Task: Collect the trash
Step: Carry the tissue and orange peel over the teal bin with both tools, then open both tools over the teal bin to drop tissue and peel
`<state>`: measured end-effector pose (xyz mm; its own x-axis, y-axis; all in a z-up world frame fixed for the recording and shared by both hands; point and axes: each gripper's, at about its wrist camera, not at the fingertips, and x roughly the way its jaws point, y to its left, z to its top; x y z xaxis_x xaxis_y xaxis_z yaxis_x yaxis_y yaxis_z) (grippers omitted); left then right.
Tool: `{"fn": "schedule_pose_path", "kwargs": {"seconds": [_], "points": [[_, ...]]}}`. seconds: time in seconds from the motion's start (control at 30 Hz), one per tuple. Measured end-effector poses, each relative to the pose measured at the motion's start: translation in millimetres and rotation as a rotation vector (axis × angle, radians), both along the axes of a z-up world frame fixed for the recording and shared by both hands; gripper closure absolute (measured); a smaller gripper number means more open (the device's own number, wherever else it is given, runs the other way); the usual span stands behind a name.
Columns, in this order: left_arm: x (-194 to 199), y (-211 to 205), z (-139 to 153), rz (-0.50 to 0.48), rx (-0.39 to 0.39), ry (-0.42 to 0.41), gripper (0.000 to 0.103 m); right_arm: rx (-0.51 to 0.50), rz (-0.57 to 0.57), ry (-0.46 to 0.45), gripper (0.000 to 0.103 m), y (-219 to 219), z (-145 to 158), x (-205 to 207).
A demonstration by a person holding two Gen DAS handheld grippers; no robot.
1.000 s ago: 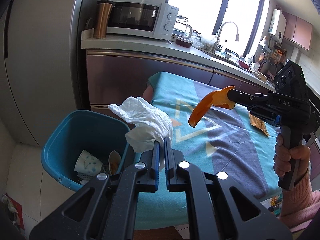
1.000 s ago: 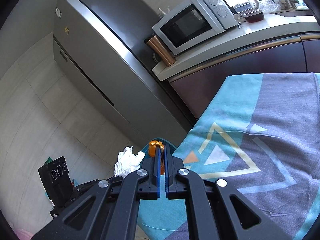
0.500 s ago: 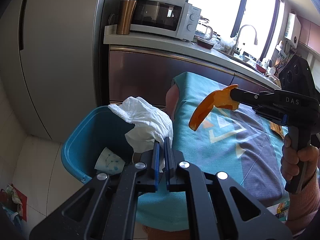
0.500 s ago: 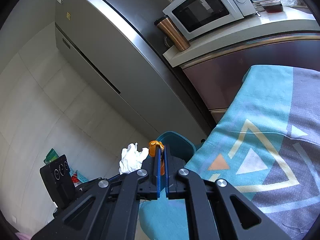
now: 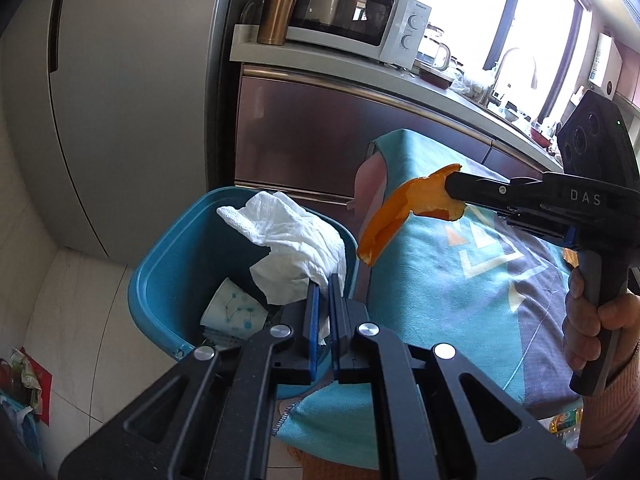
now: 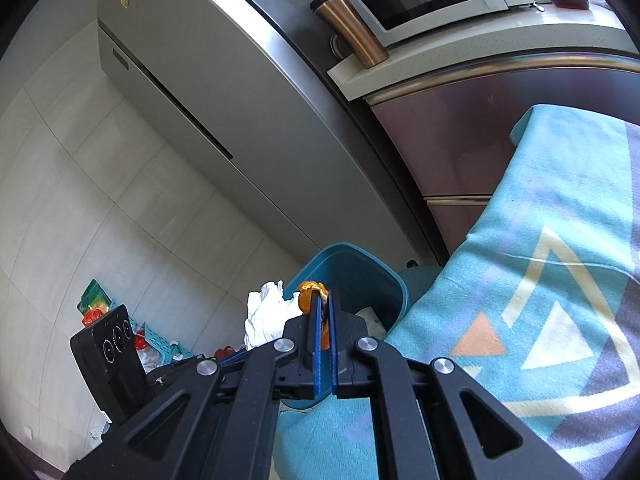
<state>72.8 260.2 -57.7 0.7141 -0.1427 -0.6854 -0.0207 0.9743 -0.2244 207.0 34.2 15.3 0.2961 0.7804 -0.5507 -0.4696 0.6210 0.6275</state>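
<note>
I reckon the job is partway through: the teal bin (image 5: 160, 280) on the floor at the near left of the cloth-covered surface (image 5: 460, 288) already holds a paper cup (image 5: 234, 314), and two more pieces are in my grip, not yet dropped. Little else is visible on the cloth from here, so whether more trash waits farther right I cannot tell.

My left tool (image 5: 325, 292) is pressed together, pinching a crumpled white tissue (image 5: 292, 240) that hangs over the bin's open mouth. My right tool (image 5: 454, 192) is also pressed together, nipping an orange peel (image 5: 400, 216) by one end; the peel curls down just beside the bin's right rim, above the cloth's edge. Releasing both is what remains.
</note>
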Motion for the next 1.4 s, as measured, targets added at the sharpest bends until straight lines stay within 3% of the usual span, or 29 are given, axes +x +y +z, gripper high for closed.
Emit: {"fn": "schedule_pose_path", "kwargs": {"seconds": [0.47, 0.77, 1.1, 1.4], "points": [[15.2, 12.8, -24.3, 0.023, 0.007, 0.049, 0.098, -0.073, 0.058, 0.030, 0.100, 41.5, -20.7, 4.2], [28.0, 15.7, -37.5, 0.038, 0.009, 0.082, 0.098, -0.107, 0.079, 0.064, 0.094, 56.8, -34.6, 2.3], [33.3, 18.7, -48.5, 0.042, -0.014, 0.097, 0.094, -0.105, 0.066, 0.081, 0.093, 50.4, -41.4, 0.4], [27.4, 13.6, -43.0, 0.032, -0.018, 0.070, 0.094, -0.079, 0.047, 0.046, 0.092, 26.4, -28.2, -8.0]]}}
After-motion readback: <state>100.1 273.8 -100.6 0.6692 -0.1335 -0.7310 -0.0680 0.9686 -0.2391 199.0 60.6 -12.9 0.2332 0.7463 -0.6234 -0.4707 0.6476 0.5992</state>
